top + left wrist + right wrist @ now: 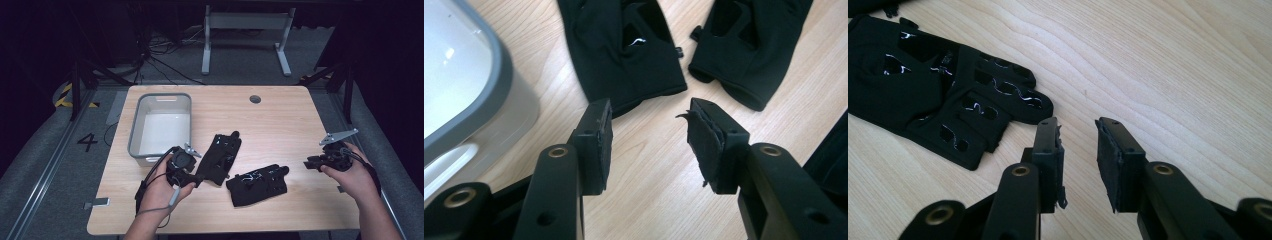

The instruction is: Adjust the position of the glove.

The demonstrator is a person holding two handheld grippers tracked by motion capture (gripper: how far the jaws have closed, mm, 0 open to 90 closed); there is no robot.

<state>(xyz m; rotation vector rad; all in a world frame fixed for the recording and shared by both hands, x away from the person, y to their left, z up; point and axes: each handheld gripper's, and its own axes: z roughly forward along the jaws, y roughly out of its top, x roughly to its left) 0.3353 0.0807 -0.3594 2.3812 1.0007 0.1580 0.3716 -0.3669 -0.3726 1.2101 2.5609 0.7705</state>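
- Left gripper [649, 125] hovers low over the wood, jaws apart and empty, the cuff of the near glove [624, 50] lying just ahead of its tips.
- My read: that hem is the target. The open cuff edge gives a loose fold to pinch, easier than the flat palm.
- The second glove [749, 45] lies ahead and to the right of those jaws, close to the first but apart from it.
- The grey-rimmed bin [499, 80] sits just left of the left gripper, near enough for a short carry, which I take as the reason the gloves are being worked from this side.
- Right gripper [1078, 130] has its jaws parted too, holding nothing, over bare table [1173, 75]; the second glove's fingertips lie just ahead-left of it, not touching.
- High view gives the layout: both gloves between the two hands, bin interior empty.
- The gripper views add detail: frayed pad lining on the jaws, and shiny grip print on the second glove's fingers.
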